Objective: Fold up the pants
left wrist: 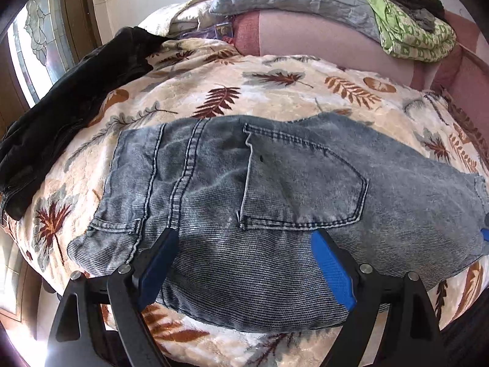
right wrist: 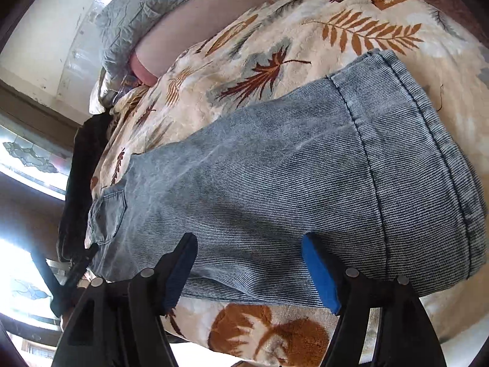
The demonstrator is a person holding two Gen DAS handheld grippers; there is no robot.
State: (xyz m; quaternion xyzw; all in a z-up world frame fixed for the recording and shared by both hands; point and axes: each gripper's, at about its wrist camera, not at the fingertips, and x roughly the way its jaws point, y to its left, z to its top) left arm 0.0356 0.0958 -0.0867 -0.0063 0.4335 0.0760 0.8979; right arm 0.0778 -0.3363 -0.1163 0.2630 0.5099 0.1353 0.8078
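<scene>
Left wrist view: I see my left gripper (left wrist: 244, 244) spread wide over the jeans (left wrist: 275, 183), flat on the leaf blanket (left wrist: 275, 91). Right gripper (right wrist: 249, 253) likewise agape above the leg.

Left gripper (left wrist: 244, 241): black angular plastic arms, ribbed blue fingers (left wrist: 331, 267), round silver pivot screws. Right gripper (right wrist: 249, 244): same black arms, blue textured pads (right wrist: 319, 270), silver screw heads.
</scene>
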